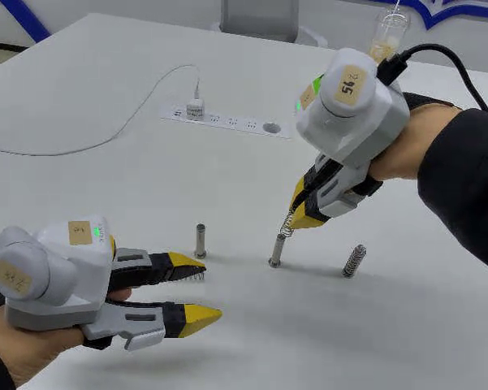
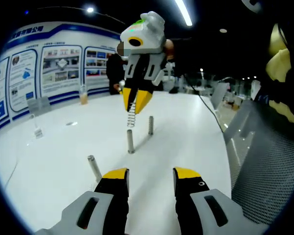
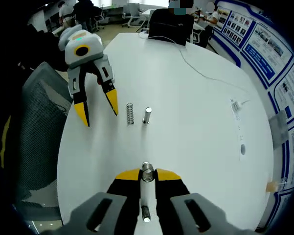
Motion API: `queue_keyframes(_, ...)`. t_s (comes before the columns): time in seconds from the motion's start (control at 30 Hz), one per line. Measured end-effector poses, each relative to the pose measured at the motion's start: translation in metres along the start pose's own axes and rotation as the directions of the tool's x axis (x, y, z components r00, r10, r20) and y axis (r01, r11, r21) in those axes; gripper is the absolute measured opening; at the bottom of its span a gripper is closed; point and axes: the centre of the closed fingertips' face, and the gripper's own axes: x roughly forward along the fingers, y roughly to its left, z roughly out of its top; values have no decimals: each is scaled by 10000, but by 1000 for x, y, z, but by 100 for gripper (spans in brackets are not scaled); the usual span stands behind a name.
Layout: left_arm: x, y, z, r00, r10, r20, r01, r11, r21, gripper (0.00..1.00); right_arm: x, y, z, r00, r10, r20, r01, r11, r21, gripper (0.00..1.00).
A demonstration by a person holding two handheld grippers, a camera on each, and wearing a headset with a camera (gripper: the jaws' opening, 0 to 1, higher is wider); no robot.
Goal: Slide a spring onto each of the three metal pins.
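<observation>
Head view: right hand-held gripper [image 1: 297, 219] pinches a coiled steel spring [image 1: 287, 223] over the upright grey metal pin [image 1: 276, 250], probably to thread it; left hand-held gripper [image 1: 204, 294] gapes empty.

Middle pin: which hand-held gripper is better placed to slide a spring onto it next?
Right. The right hand-held gripper holds a spring just over the top of the middle pin, so it only needs to lower it. The left hand-held gripper is open, empty and off to the side.
</observation>
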Motion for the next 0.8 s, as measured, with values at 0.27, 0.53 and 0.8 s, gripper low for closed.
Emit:
queue_keyframes(0.27,-1,1,-2,10000,57,6,-57,10000,-60,37,8,0,-2,9996,194,-215,-194,9998,-2,12)
queue_keyframes(0.53,-2,1,-5,10000,94,-6,-94,9999,-122,37,20,-2,-3,9985,376,-398,-373,9993,76,12)
queue_keyframes(0.8,-4,2,-8,9999,133,-29,-133,9998,-173,37,36,-3,-10,9954,538,-795,-519,9983,256,12)
